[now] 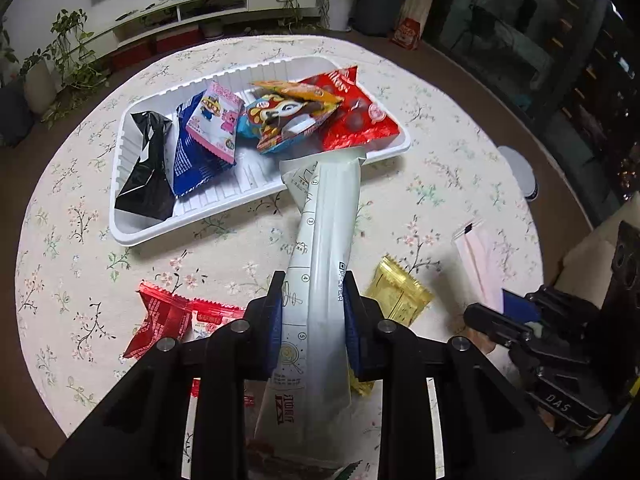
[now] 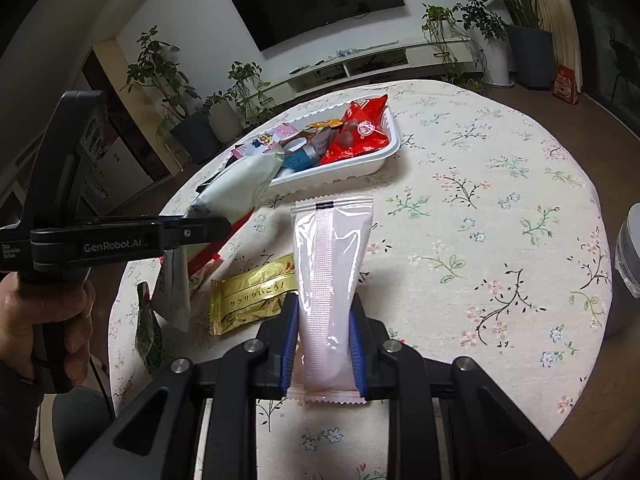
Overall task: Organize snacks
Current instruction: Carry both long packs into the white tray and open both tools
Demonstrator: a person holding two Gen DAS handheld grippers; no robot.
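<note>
Two grippers, both clamped: the left gripper (image 1: pixel 312 312) pinches a pale green packet (image 1: pixel 326 220) pointing at the white tray (image 1: pixel 256 196); the right gripper (image 2: pixel 324 344) squeezes a pink packet (image 2: pixel 328 264) above the table.

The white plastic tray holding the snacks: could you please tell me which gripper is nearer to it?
Left. The left gripper holds a long pale green packet whose tip reaches the white plastic tray; the right gripper sits farther back, gripping a pink packet.
</note>
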